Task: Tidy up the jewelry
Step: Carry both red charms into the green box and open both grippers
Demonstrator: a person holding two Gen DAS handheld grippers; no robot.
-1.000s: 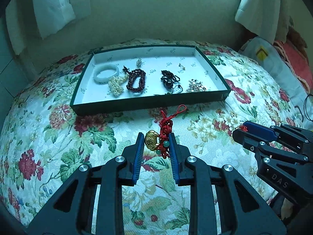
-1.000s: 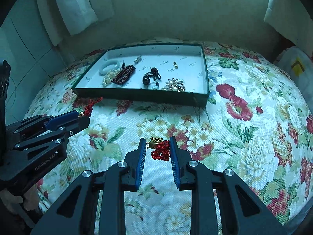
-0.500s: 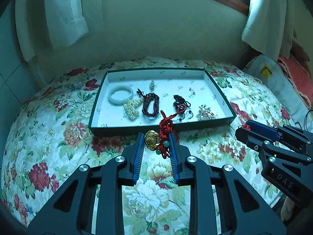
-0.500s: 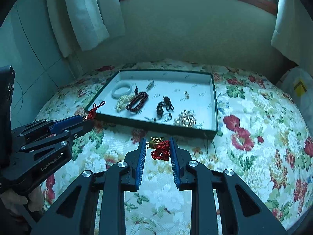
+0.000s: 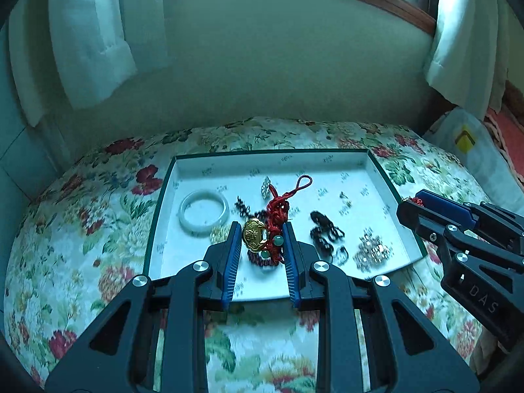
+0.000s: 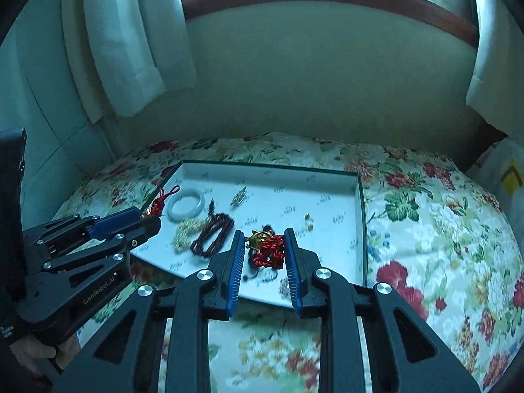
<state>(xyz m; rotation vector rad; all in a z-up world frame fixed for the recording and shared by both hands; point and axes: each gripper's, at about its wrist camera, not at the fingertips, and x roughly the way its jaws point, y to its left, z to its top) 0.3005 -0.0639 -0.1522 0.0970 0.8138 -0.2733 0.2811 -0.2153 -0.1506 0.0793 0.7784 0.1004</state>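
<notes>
While each tool grips a red-knotted gold charm, left tool and right tool hover directly above the tray, the left nearer the bangle.

White letters "DAS" run along the black body of the right gripper, seen from the left wrist. From the right wrist, "GenRobot.AI" reads along the black side of the left gripper. Small dark print repeats across the white lining of the tray, too fine and blurred to read. Nothing else is legible.
</notes>
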